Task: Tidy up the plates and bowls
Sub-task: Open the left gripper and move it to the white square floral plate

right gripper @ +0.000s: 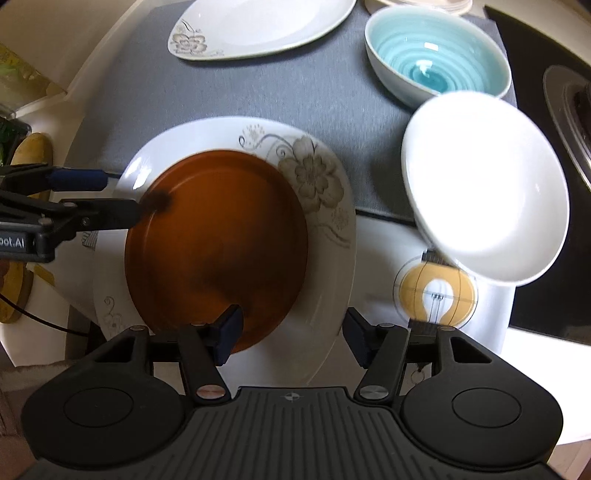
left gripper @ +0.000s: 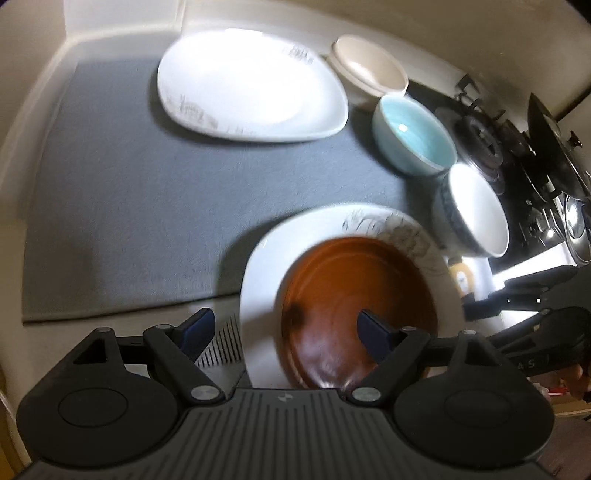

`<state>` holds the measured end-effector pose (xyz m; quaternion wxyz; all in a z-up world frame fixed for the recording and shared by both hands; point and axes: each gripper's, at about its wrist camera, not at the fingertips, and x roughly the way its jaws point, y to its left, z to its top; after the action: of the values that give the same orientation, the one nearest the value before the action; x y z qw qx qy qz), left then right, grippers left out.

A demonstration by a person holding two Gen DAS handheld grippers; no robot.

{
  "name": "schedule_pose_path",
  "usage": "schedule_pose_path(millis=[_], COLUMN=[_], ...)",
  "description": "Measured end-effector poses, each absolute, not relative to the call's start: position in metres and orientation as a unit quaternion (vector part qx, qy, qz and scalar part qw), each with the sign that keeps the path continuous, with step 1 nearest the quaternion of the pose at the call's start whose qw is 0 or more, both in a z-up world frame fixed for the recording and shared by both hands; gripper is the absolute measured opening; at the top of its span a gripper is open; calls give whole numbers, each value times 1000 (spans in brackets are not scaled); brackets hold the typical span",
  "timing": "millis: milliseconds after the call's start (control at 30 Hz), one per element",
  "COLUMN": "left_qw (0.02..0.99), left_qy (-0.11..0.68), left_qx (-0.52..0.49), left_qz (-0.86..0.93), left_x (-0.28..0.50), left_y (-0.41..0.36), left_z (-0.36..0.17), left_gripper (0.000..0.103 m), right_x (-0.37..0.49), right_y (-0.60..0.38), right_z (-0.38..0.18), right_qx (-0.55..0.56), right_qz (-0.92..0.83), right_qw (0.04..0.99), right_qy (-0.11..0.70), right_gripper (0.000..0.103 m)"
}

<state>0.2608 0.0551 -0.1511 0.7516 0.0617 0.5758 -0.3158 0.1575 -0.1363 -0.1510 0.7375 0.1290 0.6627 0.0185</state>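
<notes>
A brown plate lies on a white flowered plate at the near edge of the grey mat. My left gripper is open and straddles the stack's left rim, one finger outside the white plate and one over the brown plate. My right gripper is open across the near rim, its left pad over the brown plate and the other finger outside the white rim. No pad visibly presses on either plate.
At the back of the mat lie a second white flowered plate and stacked cream bowls. A blue bowl and a white bowl stand right. A gas stove lies beyond; a bulb-print coaster sits nearby.
</notes>
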Motion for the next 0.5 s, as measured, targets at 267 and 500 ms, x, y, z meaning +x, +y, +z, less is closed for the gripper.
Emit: schedule_pose_path(millis=[267, 500], left_qw=[725, 737], left_qy=[612, 602], left_qx=[36, 40], left_qz=[-314, -304], left_x=[257, 271], left_y=[42, 41], left_z=[-168, -162], left_gripper=[91, 91], right_x=[161, 177], right_y=[-127, -124], right_z=[-154, -152], right_qx=[128, 153], right_qz=[19, 15], right_qw=[731, 725], right_qy=[671, 672], right_gripper=[69, 69])
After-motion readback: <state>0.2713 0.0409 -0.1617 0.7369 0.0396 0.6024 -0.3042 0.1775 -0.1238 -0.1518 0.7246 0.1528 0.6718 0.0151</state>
